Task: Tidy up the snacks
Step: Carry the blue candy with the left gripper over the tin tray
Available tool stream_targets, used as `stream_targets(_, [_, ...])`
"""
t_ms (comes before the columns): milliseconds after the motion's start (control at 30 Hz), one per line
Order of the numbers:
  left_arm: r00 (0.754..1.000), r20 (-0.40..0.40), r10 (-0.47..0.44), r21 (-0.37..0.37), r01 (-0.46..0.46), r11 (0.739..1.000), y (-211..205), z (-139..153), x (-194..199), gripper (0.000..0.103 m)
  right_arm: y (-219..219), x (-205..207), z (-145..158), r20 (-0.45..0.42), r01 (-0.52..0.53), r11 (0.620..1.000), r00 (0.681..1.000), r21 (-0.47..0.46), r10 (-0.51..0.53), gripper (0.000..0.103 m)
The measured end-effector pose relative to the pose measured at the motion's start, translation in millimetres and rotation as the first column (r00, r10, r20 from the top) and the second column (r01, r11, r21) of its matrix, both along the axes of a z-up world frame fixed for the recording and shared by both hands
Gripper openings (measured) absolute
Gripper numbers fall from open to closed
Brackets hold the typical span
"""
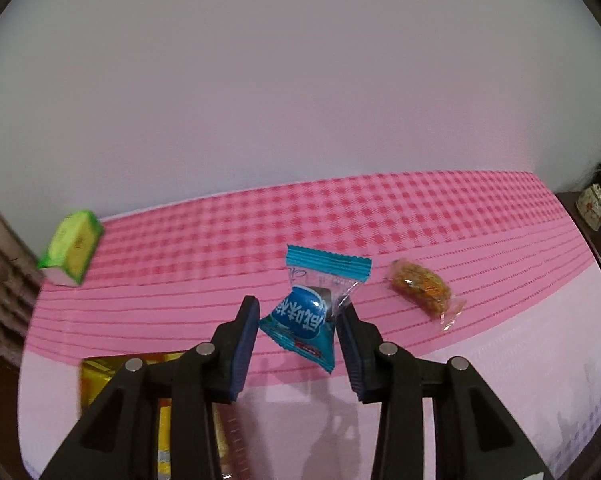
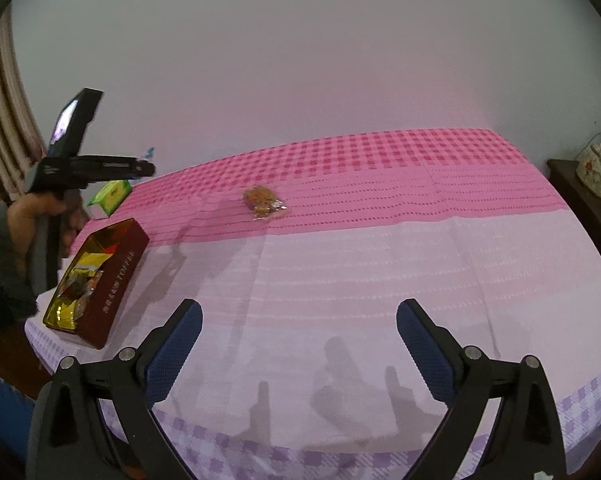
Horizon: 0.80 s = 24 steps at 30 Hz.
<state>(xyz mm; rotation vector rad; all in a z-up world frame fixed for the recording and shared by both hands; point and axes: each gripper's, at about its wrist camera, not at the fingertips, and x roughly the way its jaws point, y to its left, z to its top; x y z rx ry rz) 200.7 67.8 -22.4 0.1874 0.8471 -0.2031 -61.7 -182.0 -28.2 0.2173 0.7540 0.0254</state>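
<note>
In the left wrist view my left gripper [image 1: 296, 320] has its jaws parted around a blue wrapped candy [image 1: 306, 316]. The candy touches the right finger only, with a gap at the left pad [image 1: 244, 340], well above the table. A brown snack in clear wrap [image 1: 420, 288] lies on the pink cloth to the right; it also shows in the right wrist view [image 2: 262, 198]. The red tin with gold lining [image 2: 100, 280] sits at the table's left, below the left gripper [image 2: 148, 168]. My right gripper [image 2: 300, 344] is open and empty over the pale front cloth.
A green box [image 1: 70, 246] lies at the far left edge of the table [image 2: 340, 280], seen also in the right wrist view [image 2: 110, 196]. A dark side cabinet with a floral container [image 2: 596, 168] stands at the right. A curtain hangs at the left.
</note>
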Motion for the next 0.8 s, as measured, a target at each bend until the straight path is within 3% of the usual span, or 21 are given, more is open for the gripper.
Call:
stream_targets(433, [0.993,0.045,0.108,0.016,-0.108,0.994,76.0,37.1,-42.0,0.040,14.4,-8.5,18.4,0.046,-0.036,0.999,0.998,-0.001,0.036,0.098])
stream_targets(800, [0.986,0.054,0.160,0.008,-0.161,0.987,108.0,50.6,-65.3,0.040,15.1,-14.7,31.9,0.081,-0.038,0.999,0.996,0.008,0.037,0.099])
